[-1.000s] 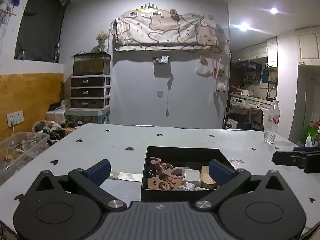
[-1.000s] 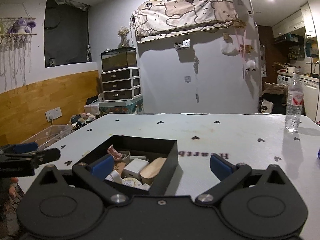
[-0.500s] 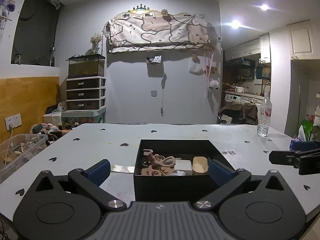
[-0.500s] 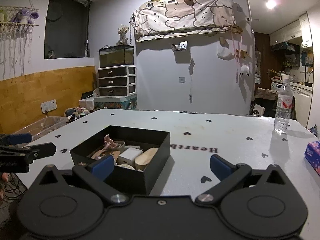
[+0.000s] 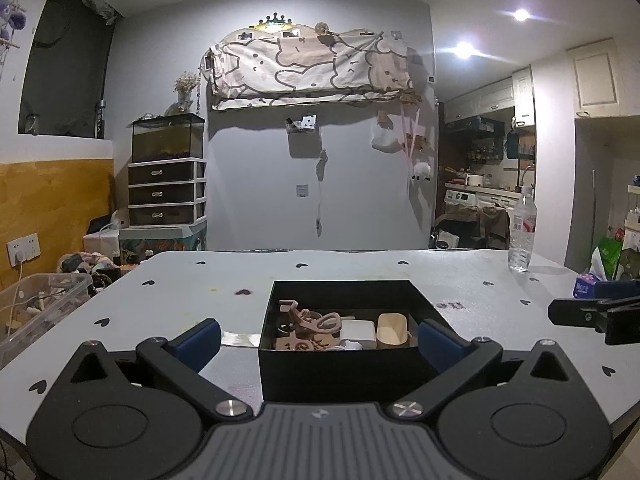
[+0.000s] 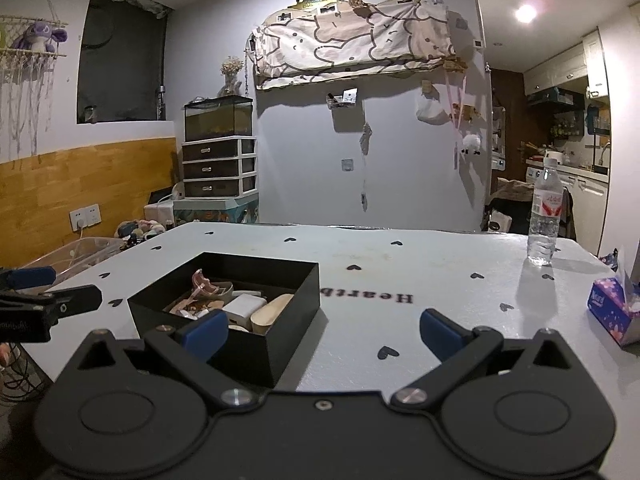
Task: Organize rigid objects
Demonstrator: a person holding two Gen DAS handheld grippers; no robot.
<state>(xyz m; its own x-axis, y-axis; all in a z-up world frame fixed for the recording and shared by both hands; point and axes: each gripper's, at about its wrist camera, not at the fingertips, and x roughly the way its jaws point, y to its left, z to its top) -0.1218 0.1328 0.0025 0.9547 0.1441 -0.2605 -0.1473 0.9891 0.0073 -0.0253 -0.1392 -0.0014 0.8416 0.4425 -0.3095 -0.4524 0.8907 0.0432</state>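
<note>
Dim room, grey tabletop [image 6: 420,264] printed with small black hearts and the word "Heartb…", seen upside down beside the black box [image 5: 344,364]. Box of assorted rigid pieces dead ahead of the left tongs [image 5: 320,334], long axis across the view, near the front edge; ahead-left of the right tongs [image 6: 320,330]. Both tongs spread wide, gripping nothing. Bottle label [image 6: 548,206] not legible.

Both tools farther back from the black box [image 5: 344,364] (lower, more level view).
</note>
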